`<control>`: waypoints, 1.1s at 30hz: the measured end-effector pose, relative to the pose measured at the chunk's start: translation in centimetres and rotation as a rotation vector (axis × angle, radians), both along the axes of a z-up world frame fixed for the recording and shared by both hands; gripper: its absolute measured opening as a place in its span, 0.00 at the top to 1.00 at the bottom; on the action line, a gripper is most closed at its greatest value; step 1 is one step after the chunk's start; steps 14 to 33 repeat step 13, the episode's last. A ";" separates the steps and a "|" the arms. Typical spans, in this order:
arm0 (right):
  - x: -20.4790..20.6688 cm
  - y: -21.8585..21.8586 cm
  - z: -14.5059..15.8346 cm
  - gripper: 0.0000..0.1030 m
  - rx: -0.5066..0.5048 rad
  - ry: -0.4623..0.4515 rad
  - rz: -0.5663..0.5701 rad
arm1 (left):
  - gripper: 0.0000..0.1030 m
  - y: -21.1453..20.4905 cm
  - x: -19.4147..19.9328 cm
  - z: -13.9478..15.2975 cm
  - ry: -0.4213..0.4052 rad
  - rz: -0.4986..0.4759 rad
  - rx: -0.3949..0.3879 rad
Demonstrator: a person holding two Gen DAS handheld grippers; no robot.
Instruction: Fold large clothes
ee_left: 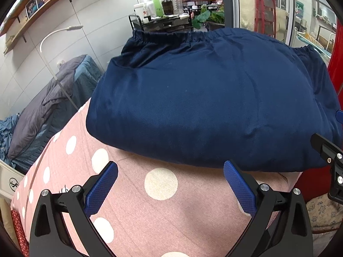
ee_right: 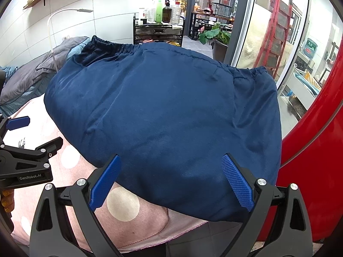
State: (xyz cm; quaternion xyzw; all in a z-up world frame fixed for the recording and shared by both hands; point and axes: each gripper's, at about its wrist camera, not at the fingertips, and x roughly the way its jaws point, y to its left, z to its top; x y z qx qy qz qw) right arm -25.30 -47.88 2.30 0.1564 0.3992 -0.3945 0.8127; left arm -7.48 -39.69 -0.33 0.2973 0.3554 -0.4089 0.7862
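Navy garment point(ee_left: 210, 98), folded, lies on pink polka-dot cover point(ee_left: 133, 209). Left tool point(ee_left: 170, 184) and right tool point(ee_right: 171, 181) hover at near edge, both spread wide, holding nothing. Advice: pinch both near corners evenly, fold away squarely.

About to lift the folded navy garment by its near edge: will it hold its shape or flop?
The navy garment will probably flop: it drapes softly in rounded folds. Its sheen suggests slippery cloth, so layers may slide apart. It overhangs the polka-dot cover and could slip off.

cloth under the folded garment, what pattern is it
Pink cloth with large white polka dots, lying under the folded navy blue garment; clearest in the left wrist view.
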 end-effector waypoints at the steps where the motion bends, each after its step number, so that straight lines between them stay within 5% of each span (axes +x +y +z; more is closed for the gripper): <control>1: 0.0 0.0 -0.1 0.09 -0.001 0.001 0.000 | 0.06 0.0 0.0 0.0 0.001 -0.001 -0.001; 13: 0.1 0.3 -0.2 0.09 -0.020 0.006 0.014 | 0.06 0.2 0.8 0.2 0.070 0.024 -0.009; 33: 0.1 0.3 -0.2 0.09 -0.020 0.006 0.014 | 0.06 0.2 0.8 0.2 0.070 0.024 -0.009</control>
